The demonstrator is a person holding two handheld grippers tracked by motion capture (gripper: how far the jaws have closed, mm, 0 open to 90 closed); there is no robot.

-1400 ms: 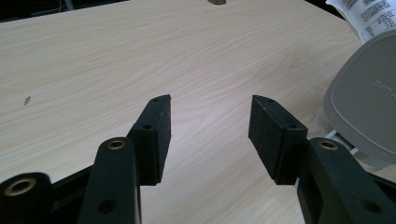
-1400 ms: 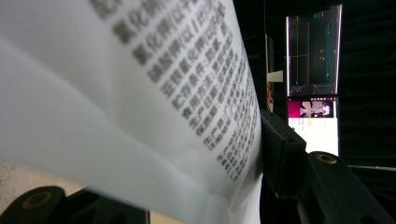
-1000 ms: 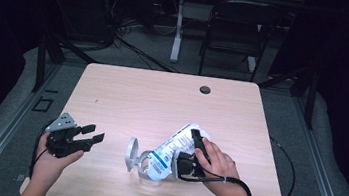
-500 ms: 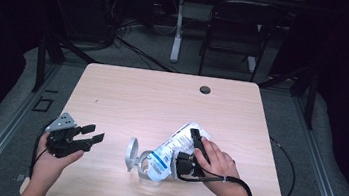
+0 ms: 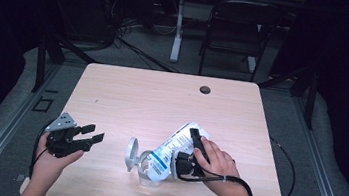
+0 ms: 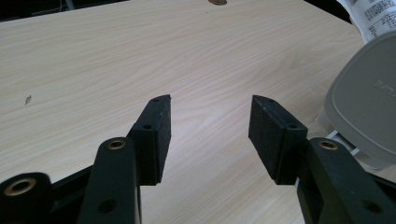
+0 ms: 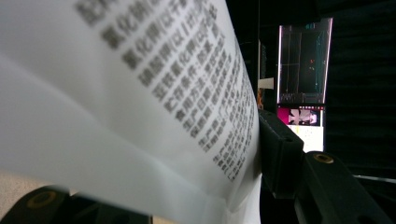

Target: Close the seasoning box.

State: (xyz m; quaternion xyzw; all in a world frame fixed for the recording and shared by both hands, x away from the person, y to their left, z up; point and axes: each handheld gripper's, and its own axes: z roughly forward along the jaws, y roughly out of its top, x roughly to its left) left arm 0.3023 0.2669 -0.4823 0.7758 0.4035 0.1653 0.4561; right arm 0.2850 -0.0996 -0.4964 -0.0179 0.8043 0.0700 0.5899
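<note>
Right gripper (image 5: 195, 153): clamped on white printed bag (image 5: 172, 148), mouth tilted over clear container (image 5: 150, 168). Left gripper (image 5: 88, 137): jaws wide, empty, well left of container. Grey lid (image 5: 131, 154): upright against container's left side.

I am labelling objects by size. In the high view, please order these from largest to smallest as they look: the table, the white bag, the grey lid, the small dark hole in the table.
1. table
2. white bag
3. grey lid
4. small dark hole

The lid stands on edge, so its full face may be bigger than it looks here.
</note>
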